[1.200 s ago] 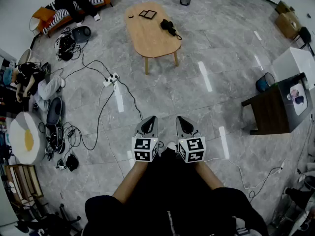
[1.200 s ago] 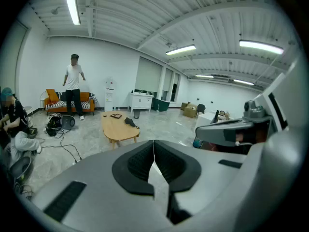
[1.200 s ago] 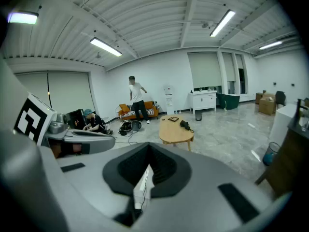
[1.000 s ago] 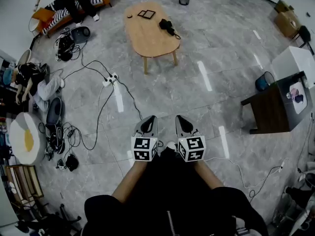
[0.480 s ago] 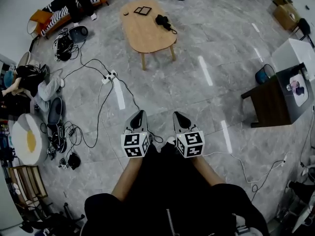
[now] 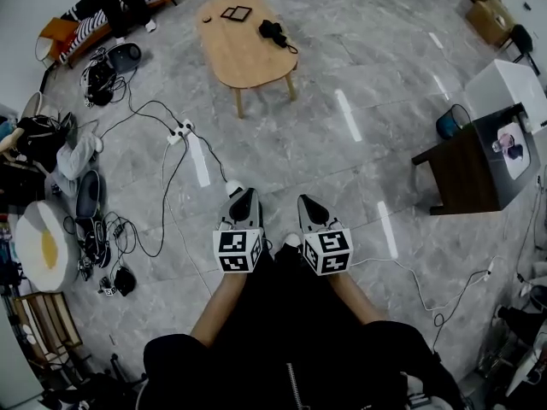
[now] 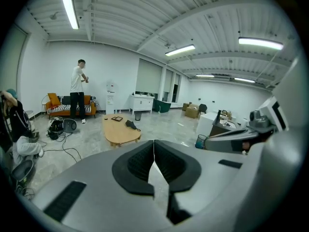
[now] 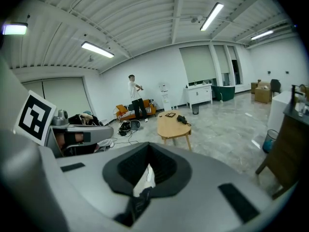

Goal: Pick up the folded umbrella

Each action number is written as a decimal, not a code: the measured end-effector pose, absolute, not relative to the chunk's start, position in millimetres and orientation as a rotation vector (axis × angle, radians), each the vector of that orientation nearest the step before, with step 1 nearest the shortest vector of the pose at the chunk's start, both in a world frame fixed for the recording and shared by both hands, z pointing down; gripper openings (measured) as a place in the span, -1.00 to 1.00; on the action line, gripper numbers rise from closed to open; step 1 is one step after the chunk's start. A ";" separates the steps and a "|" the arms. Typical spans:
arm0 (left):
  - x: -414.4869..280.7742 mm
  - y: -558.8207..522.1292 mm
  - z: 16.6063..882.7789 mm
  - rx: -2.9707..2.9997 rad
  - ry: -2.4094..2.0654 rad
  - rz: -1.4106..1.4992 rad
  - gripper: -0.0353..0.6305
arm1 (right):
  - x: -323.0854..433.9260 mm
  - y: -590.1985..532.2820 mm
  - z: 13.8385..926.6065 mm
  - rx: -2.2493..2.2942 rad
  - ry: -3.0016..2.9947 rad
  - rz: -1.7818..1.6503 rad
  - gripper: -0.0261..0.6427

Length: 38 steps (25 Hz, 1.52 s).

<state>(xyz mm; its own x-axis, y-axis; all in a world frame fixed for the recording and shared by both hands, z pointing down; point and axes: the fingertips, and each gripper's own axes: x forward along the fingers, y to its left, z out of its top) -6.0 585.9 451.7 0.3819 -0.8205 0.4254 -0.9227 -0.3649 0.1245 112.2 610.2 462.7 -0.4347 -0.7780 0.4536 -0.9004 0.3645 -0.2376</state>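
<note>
Folded umbrella (image 6: 272, 32), black, lies at the far end of the oval wooden surface (image 6: 244, 62), near a dark square frame (image 6: 236, 12). Well apart from it, left tool (image 6: 242, 196) and right tool (image 6: 304, 201) hover side by side above the grey floor (image 6: 359, 186), jaws together, gripping nothing.

grey marble floor (image 6: 342, 169), oval wooden table (image 6: 244, 45)

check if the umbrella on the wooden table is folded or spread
Folded: the umbrella lies as a small dark bundle on the wooden table, with no canopy spread.
</note>
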 end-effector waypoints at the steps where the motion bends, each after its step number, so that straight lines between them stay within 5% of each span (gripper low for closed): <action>1: -7.7 582.5 452.2 2.306 -1.515 0.418 -0.85 | 107.2 607.8 462.6 1.483 -2.367 0.664 -0.89; 38: -48.3 392.2 455.2 2.377 -1.360 0.361 -0.85 | 45.6 424.4 464.3 1.548 -2.261 0.654 -0.89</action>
